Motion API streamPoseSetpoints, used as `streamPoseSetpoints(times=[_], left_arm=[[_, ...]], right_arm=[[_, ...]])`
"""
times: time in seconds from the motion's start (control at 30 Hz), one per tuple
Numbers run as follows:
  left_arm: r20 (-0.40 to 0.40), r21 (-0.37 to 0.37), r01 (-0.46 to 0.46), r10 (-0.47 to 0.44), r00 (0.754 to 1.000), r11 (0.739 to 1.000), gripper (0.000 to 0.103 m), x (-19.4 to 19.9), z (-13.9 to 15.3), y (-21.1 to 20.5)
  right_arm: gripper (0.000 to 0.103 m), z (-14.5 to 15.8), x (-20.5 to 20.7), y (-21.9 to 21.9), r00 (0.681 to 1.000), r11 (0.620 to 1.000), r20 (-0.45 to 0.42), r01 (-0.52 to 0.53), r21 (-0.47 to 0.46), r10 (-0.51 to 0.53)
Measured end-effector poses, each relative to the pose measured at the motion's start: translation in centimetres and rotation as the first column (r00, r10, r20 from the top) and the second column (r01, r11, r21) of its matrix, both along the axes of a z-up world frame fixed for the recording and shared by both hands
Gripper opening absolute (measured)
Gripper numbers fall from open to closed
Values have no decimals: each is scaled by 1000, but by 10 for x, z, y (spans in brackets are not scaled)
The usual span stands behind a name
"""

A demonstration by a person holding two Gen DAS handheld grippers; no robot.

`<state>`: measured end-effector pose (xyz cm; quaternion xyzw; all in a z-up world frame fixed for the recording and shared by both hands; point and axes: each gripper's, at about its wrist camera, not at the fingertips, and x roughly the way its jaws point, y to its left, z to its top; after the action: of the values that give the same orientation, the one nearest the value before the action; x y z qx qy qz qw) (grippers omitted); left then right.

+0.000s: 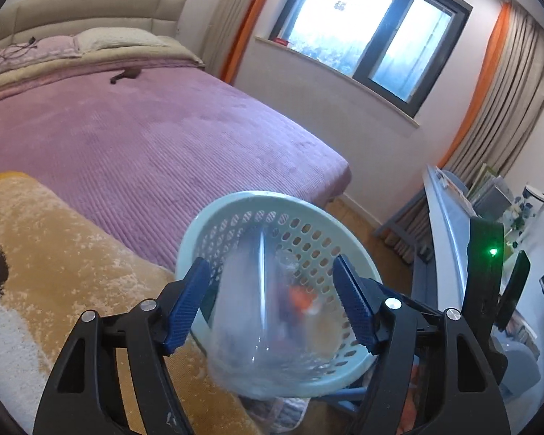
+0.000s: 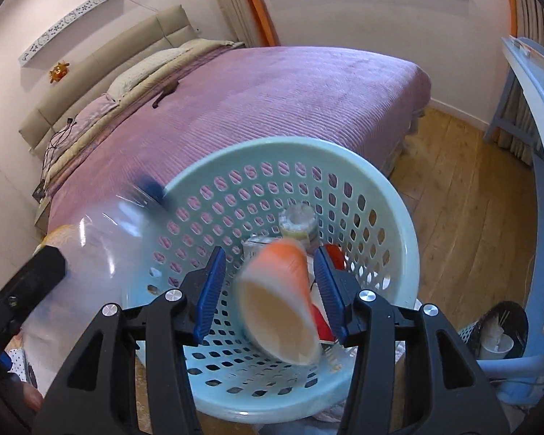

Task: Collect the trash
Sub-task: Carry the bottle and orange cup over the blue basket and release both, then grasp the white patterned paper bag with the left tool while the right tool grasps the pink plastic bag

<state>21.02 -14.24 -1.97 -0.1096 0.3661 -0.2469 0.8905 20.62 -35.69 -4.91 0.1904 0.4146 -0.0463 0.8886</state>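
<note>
A pale green perforated basket (image 1: 330, 224) (image 2: 399, 224) stands by the bed. My left gripper (image 1: 272, 301) is open; a clear plastic bottle (image 1: 250, 311), motion-blurred, is between its blue pads over the basket, apart from both pads. The bottle shows in the right wrist view (image 2: 101, 253) with its blue cap (image 2: 154, 190) at the basket rim. My right gripper (image 2: 268, 286) is open; a blurred orange paper cup (image 2: 279, 301) is between its pads above the basket. A small jar (image 2: 298, 225) and red items (image 2: 335, 253) lie inside.
A bed with a purple cover (image 1: 145, 127) (image 2: 272, 101) lies behind the basket. A tan blanket (image 1: 54, 253) is at left. A white table (image 2: 540, 116) and a small bin (image 2: 497, 330) stand at right on the wooden floor (image 2: 464, 199).
</note>
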Motion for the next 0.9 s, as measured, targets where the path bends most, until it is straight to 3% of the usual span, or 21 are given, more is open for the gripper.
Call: streamPoseSetpoints(times=[0.23, 0.53, 0.73, 0.9], left_arm=[[34, -3, -16, 16, 999, 1000, 68, -17, 12, 12], [100, -25, -107, 109, 989, 994, 69, -58, 45, 49], [153, -32, -229, 231, 961, 973, 68, -94, 66, 103], [170, -53, -363, 367, 915, 930, 69, -126, 76, 161]], right_arm=[[47, 11, -9, -4, 999, 1000, 32, -3, 17, 3], [47, 54, -26, 35, 988, 995, 123, -95, 6, 94], [47, 82, -38, 79, 965, 981, 183, -194, 2, 190], [47, 95, -41, 122, 937, 958, 205, -285, -18, 283]])
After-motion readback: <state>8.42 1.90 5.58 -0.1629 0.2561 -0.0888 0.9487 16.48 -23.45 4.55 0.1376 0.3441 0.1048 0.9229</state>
